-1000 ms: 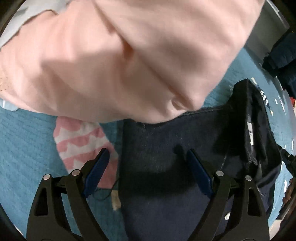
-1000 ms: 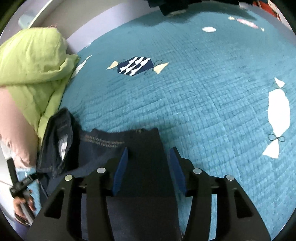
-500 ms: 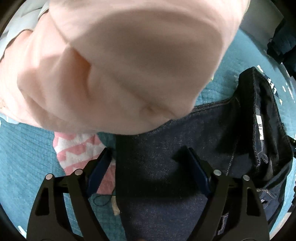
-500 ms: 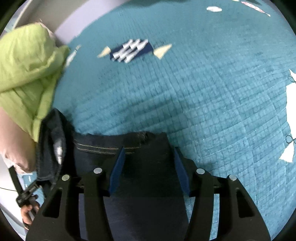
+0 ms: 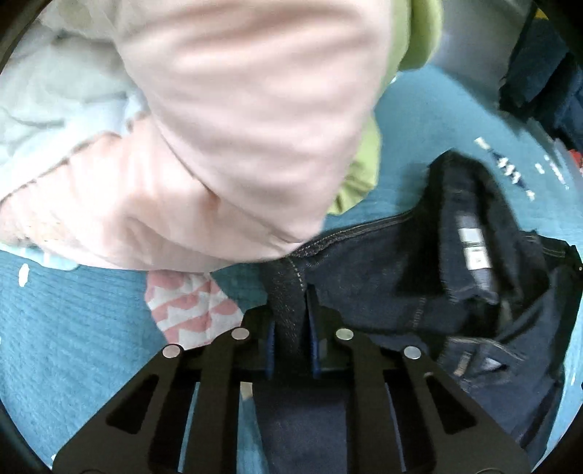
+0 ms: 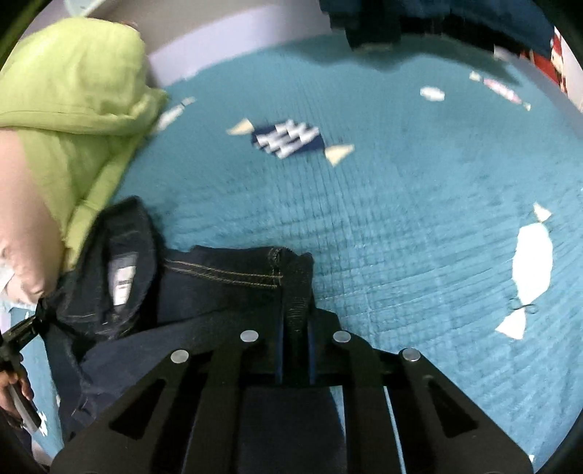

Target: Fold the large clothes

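Observation:
Dark blue jeans (image 5: pixel 382 277) lie bunched on a teal quilt (image 5: pixel 73 328). In the left wrist view my left gripper (image 5: pixel 291 324) is shut on a hem corner of the jeans, the denim pinched between its blue pads. In the right wrist view my right gripper (image 6: pixel 295 321) is shut on the other hem corner of the jeans (image 6: pixel 218 291). The waistband with a white label (image 6: pixel 122 284) is folded over at the left. The rest of the jeans runs under both grippers and is hidden.
A pink garment (image 5: pixel 226 138) hangs close over the left gripper, with a lime green one (image 6: pixel 69 109) behind it. The teal quilt (image 6: pixel 419 226) with candy-shaped patches stretches to the right. Dark clothes (image 6: pixel 400 18) lie at the far edge.
Both grippers were open over the jeans' hem and have closed on the denim. The hem corners now stand pinched up between the pads.

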A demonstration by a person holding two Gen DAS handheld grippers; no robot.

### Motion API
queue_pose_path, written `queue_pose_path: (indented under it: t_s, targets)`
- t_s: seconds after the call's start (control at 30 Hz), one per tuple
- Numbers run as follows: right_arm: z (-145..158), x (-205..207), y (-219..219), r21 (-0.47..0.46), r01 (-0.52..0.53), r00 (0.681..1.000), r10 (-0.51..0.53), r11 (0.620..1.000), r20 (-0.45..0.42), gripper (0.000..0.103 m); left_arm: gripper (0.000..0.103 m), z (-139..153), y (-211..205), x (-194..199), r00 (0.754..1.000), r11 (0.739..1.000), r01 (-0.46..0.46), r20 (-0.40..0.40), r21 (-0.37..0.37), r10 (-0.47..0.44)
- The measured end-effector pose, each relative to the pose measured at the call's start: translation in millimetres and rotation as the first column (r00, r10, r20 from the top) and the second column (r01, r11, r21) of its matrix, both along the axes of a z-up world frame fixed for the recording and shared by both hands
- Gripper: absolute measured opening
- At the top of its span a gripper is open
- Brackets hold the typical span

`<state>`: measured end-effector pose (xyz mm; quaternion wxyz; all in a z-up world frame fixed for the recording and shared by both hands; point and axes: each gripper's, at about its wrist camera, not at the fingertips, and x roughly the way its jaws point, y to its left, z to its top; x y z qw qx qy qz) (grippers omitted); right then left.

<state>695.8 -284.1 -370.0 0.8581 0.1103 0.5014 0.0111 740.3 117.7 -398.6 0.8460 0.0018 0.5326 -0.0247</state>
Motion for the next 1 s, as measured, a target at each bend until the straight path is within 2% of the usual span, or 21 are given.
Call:
queue_pose_path:
  t_s: [0.1,0.23,0.4,0.57,0.8,0.9,1.0]
  targets:
    - [20,-21,-2,0.020,-0.020,0.999,0.020,1.000,0.027,0.007,0.012,29,-10,-20,0.999,0.999,0.026,0.044,-0.032,-0.024]
    - [46,-54,1,0.031,-0.034,0.997,0.032,0.999,0.068,0.006,0.012,65,-15,-53,0.993,0.998,0.054,0.108,-0.034,-0.050]
    - [75,-101,1,0.052,-0.062,0.995,0.057,0.997,0.085,0.006,0.012,98,-7,-107,0.988,0.995,0.081,0.132,-0.056,-0.073]
    - [95,-151,-4,0.071,-0.074,0.994,0.068,0.995,0.088,0.007,0.012,118,-1,-159,0.987,0.994,0.094,0.137,-0.058,-0.085]
    - [106,-226,-8,0.090,-0.093,0.994,0.087,0.992,0.067,0.007,0.011,123,23,-239,0.991,0.995,0.054,0.128,-0.081,-0.044]
    - [95,-259,-4,0.085,-0.126,0.992,0.124,0.988,0.022,0.007,0.010,123,38,-277,0.993,0.994,0.028,0.121,-0.104,-0.015]
    - [74,-292,-1,0.102,-0.137,0.990,0.139,0.985,-0.017,0.007,0.010,100,38,-311,0.998,0.990,0.033,0.060,-0.135,-0.025]
